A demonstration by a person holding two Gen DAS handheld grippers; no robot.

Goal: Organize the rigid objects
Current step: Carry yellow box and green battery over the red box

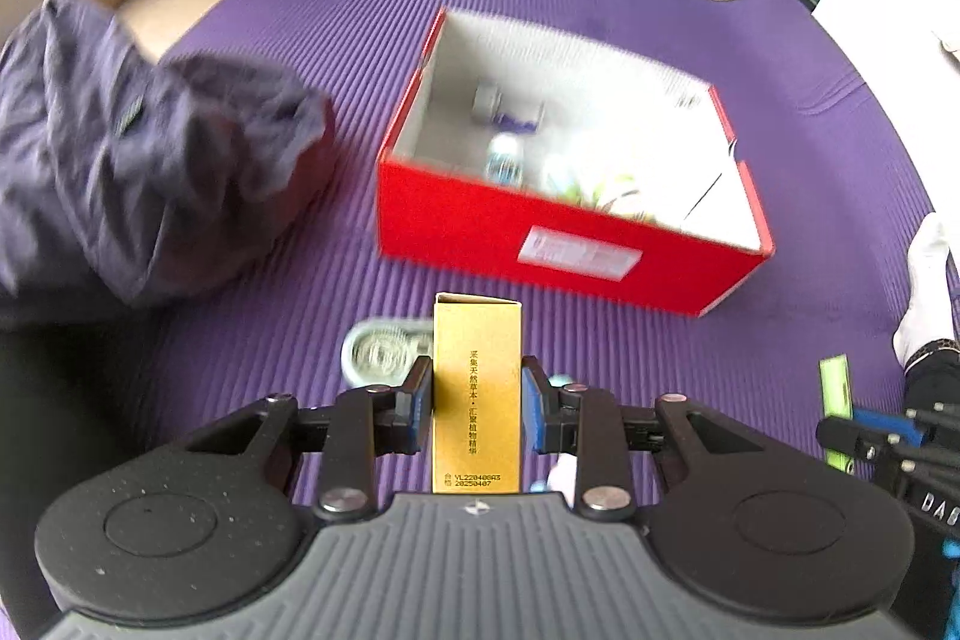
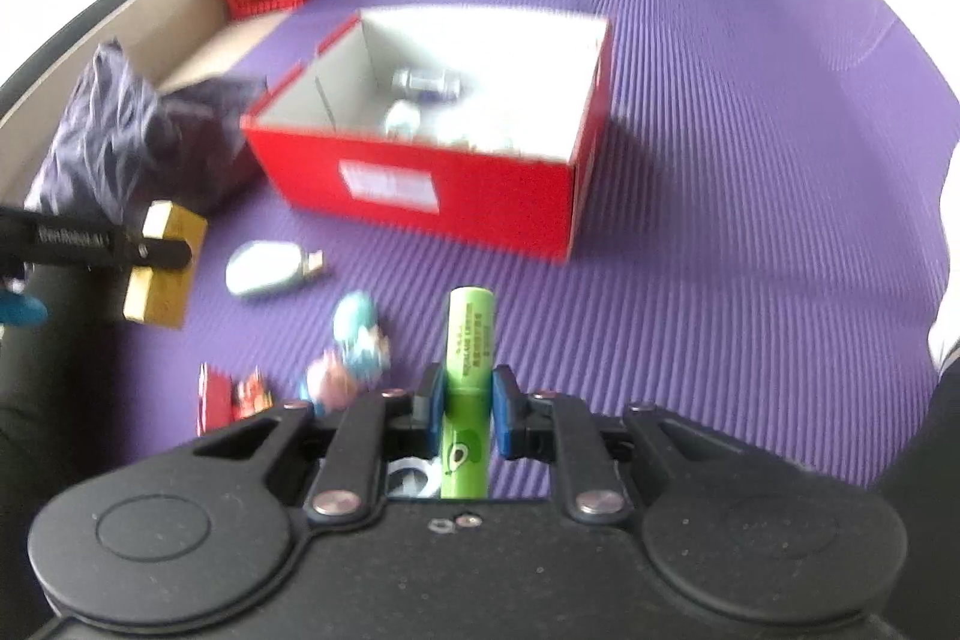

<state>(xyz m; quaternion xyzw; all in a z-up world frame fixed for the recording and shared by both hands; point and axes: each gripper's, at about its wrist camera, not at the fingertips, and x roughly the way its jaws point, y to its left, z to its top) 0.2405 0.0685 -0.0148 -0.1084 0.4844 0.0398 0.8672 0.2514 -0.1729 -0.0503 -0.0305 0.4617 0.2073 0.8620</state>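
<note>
L hand-held gripper (image 1: pixel 477 388): pads pinch gold carton (image 1: pixel 477 394), carton upright, clear of purple mat (image 1: pixel 750 58). R hand-held gripper (image 2: pixel 468 397): pads pinch green tube (image 2: pixel 468 370), tube pointing fwd, above mat. Red box (image 2: pixel 432 196), open top, sits on mat ahead of both; approx. 2 bottles + other items inside, blurred. On mat near R gripper: flat pale bottle (image 2: pixel 270 268), figurine (image 2: pixel 354 346), small red pack (image 2: pixel 231 397). Dark cloth (image 1: pixel 138 160) lies L of box.
</note>
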